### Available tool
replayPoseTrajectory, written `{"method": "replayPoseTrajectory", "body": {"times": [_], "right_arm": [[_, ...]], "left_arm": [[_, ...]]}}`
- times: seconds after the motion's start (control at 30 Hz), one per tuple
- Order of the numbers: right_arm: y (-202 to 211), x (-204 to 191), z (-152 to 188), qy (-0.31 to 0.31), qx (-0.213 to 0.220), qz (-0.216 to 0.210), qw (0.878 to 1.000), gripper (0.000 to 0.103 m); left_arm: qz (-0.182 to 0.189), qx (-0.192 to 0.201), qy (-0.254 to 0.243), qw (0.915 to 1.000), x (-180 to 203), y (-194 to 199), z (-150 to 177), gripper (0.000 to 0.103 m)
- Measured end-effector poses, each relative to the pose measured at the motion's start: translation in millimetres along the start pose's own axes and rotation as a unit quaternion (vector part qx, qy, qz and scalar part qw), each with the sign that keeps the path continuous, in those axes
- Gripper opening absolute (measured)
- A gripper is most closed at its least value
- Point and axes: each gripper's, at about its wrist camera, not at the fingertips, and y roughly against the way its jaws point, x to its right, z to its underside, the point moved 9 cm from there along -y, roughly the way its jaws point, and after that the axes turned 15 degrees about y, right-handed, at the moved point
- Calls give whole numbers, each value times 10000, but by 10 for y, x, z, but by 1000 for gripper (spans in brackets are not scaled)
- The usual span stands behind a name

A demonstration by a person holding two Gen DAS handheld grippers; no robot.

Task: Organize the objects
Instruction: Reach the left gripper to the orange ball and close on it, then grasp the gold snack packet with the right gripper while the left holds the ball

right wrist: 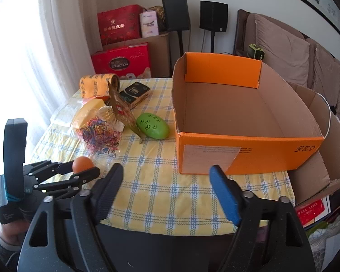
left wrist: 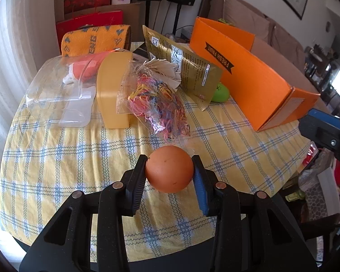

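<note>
The desk [right wrist: 161, 181], draped in a yellow and blue checked cloth, carried everything; the biggest thing on it was the open orange cardboard box [right wrist: 249, 151], which stood empty at the right side. Left of the box lay a green egg-shaped plastic case [right wrist: 152, 125], a gold foil pouch [left wrist: 188, 68], a clear bag of coloured rubber bands [left wrist: 151, 99], a yellow plastic block [left wrist: 113, 90] and a clear plastic container [left wrist: 59, 90], crowded together toward the far left.

The smallest piece, a smooth orange ball [left wrist: 169, 168], sat at the near edge of the desk between the fingers of the left claw [left wrist: 170, 174], whose pads pressed against both its sides; it was pinching the ball, which looked to be resting on the cloth or just above it. The right claw [right wrist: 167, 181] hung spread over bare cloth in front of the box, holding nothing.

The step in hand appeared to be the pickup of the ball. The next move would likely call for lifting it clear, carrying it rightward over the box wall, and releasing it inside without squeezing it loose
</note>
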Motion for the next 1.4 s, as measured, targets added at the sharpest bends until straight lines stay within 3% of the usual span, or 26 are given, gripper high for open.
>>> {"method": "replayPoseTrajectory", "body": {"times": [0.07, 0.37, 0.53, 0.77, 0.97, 1.3, 1.4], "right_arm": [[-14, -48, -42, -23, 16, -235, 9997, 59], [-67, -232, -497, 346, 369, -410, 9979, 58], [-321, -342, -726, 334, 284, -702, 9966, 49], [-666, -606, -984, 578, 131, -922, 9940, 46], [-1041, -580, -1062, 245, -142, -1155, 9929, 30], [-1342, -353, -987, -269, -512, -1146, 9917, 26], [-1408, -335, -944, -359, -590, -1187, 9905, 18]], "left_arm": [[45, 84, 23, 10000, -3, 67, -28, 36], [132, 302, 234, 9992, -121, 294, -261, 36], [99, 343, 325, 9988, -196, 369, -314, 36], [99, 363, 433, 9984, -280, 402, -316, 36], [140, 335, 509, 9980, -342, 405, -321, 36], [246, 303, 583, 9975, -364, 394, -339, 36], [270, 290, 591, 9975, -357, 389, -330, 36]]}}
